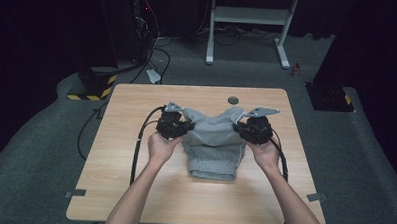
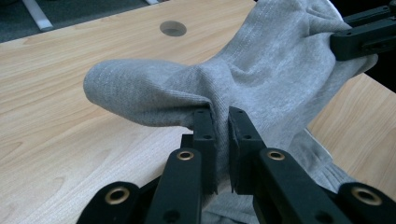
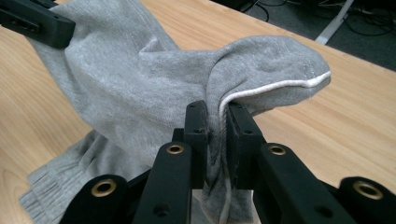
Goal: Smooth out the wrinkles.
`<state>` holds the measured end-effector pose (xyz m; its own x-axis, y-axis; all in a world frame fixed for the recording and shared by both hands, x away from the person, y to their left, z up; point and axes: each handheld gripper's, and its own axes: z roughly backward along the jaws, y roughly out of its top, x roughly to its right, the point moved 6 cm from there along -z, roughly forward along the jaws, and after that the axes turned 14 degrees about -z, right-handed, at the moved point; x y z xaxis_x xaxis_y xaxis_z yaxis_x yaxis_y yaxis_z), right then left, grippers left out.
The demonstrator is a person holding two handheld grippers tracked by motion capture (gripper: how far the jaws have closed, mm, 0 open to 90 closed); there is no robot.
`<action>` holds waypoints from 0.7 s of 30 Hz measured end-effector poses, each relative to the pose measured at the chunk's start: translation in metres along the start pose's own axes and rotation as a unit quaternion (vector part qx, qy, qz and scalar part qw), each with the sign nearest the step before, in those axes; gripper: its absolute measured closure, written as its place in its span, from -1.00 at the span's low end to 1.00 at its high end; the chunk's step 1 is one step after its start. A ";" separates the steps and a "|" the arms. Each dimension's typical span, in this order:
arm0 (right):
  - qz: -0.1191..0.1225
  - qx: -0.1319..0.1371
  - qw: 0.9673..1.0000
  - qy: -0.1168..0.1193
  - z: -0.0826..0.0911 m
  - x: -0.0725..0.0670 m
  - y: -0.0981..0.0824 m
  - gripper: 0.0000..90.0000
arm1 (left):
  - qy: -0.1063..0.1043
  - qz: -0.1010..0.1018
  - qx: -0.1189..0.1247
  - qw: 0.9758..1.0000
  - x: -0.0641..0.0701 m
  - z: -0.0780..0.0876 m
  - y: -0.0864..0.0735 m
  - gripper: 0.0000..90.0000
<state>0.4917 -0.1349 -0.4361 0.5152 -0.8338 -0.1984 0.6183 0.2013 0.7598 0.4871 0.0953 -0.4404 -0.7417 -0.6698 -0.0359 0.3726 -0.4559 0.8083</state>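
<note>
A grey garment (image 1: pixel 213 142) is held up in the middle of the counter (image 1: pixel 133 190). Its lower folded part, with a ribbed hem, lies on the wood toward the near edge, while the upper part is lifted and stretched between the two tongs. Much bare wood is seen around the cloth on all sides, and the counter edges are well apart from it. A round hole (image 1: pixel 233 99) is seen in the wood behind the garment, near the far edge.

The left tongs (image 2: pixel 222 116) are clamped on a fold of the grey cloth; the jaws stand almost together, with only the fabric between them. The right tongs (image 3: pixel 215 112) are clamped in the same way on the other upper corner, where a white seam edge is seen. Each is carried by one hand of the person.
</note>
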 end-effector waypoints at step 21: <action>0.000 -0.012 1.000 0.010 0.008 -0.003 -0.021 0.76 | -0.011 -0.009 0.003 1.000 0.011 0.001 -0.012 0.85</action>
<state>0.4722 -0.1408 -0.4466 0.5261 -0.8237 -0.2114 0.6326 0.2129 0.7447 0.4737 0.0937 -0.4499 -0.7604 -0.6484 -0.0375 0.3554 -0.4637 0.8116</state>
